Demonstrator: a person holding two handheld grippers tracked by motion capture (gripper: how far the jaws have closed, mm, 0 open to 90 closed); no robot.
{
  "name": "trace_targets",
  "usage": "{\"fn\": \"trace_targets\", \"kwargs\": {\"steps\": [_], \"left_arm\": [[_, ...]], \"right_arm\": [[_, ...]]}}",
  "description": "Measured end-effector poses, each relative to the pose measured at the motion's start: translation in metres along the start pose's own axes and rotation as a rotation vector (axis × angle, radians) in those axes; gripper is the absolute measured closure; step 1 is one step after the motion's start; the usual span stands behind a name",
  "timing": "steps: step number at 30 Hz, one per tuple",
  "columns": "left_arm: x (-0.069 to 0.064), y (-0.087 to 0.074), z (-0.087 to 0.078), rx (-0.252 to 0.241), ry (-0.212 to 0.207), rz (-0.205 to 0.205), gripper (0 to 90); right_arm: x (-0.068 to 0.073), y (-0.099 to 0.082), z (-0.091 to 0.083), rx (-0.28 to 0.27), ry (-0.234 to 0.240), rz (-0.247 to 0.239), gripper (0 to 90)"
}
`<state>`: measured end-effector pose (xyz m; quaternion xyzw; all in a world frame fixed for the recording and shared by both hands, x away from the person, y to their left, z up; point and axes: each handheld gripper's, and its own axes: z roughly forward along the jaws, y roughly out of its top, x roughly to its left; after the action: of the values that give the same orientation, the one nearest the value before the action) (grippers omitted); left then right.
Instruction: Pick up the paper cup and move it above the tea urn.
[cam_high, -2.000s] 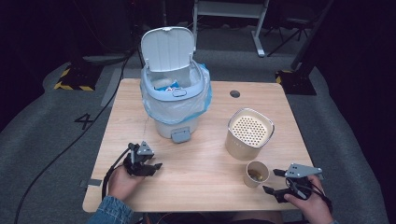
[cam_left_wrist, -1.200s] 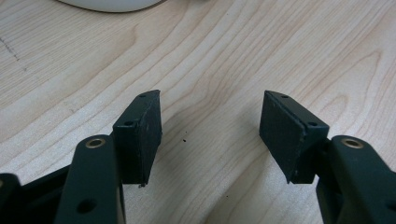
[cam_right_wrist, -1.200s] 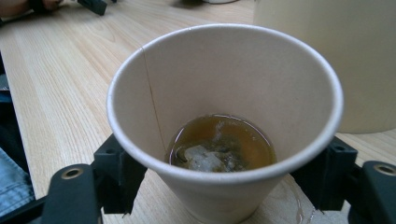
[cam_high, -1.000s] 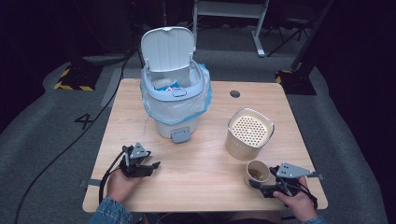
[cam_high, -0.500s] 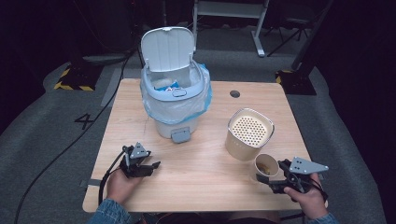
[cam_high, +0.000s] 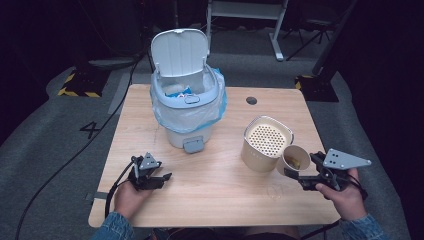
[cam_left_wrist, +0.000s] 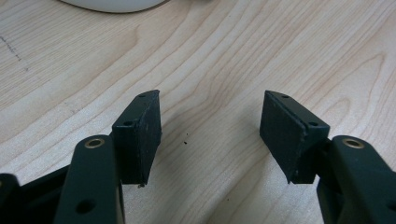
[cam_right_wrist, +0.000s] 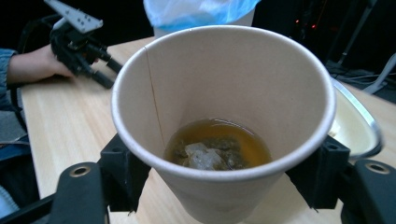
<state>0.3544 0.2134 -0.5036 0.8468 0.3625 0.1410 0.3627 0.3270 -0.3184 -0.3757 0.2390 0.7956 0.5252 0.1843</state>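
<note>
right tool (cam_high: 300, 177): clamped on the paper cup (cam_high: 293, 159), one jaw on each side of the cup wall, as the right gripper view shows. the cup (cam_right_wrist: 224, 126) is held upright, tilted slightly. inside it sits a shallow pool of brown tea with a spent tea bag (cam_right_wrist: 205, 156) at the bottom.

key relation: the strainer container (cam_high: 266, 143) stands just beside the cup, at about 10 o'clock from the right tool in the high view, the cup rim touching or nearly touching its side; contact cannot be confirmed. the perforated top faces up. judgement: the cup is positioned to pour the liquid through that strainer, and the pour would need a tip toward 10 o'clock over the strainer rim.

left tool (cam_high: 159, 178): jaws apart, holding nothing, low over the surface (cam_high: 215, 185) at about 9 o'clock, well apart from the cup. the right hand is plainly the nearer one.

farther off, at 11 o'clock from the cup, the lined bin (cam_high: 187, 107) stands with its lid raised, a likely place for the tea bag after draining.
</note>
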Motion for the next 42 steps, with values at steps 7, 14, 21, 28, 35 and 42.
{"fn": "trace_targets", "kwargs": {"steps": [7, 14, 21, 28, 35, 42], "left_arm": [[0.0, 0.0, 0.0, 0.002, 0.005, 0.004, 38.8], [-0.001, -0.001, -0.001, 0.002, 0.009, 0.0, 38.6], [-0.001, -0.001, -0.002, 0.001, 0.013, -0.005, 38.5], [-0.001, -0.001, -0.001, 0.0, 0.013, -0.005, 38.3], [-0.001, -0.001, -0.001, 0.0, 0.011, -0.008, 38.2], [-0.001, -0.002, -0.002, -0.001, 0.011, -0.006, 38.0]], "right_arm": [[-0.013, 0.022, 0.002, 0.008, -0.031, -0.041, 30.1], [-0.033, 0.039, 0.011, 0.011, -0.06, -0.062, 30.1], [-0.05, 0.051, 0.02, 0.017, -0.11, -0.062, 30.1], [-0.065, 0.063, 0.031, 0.02, -0.134, -0.052, 30.1], [-0.078, 0.073, 0.042, 0.033, -0.155, -0.058, 30.1], [-0.089, 0.075, 0.056, 0.052, -0.174, -0.058, 30.2]]}}
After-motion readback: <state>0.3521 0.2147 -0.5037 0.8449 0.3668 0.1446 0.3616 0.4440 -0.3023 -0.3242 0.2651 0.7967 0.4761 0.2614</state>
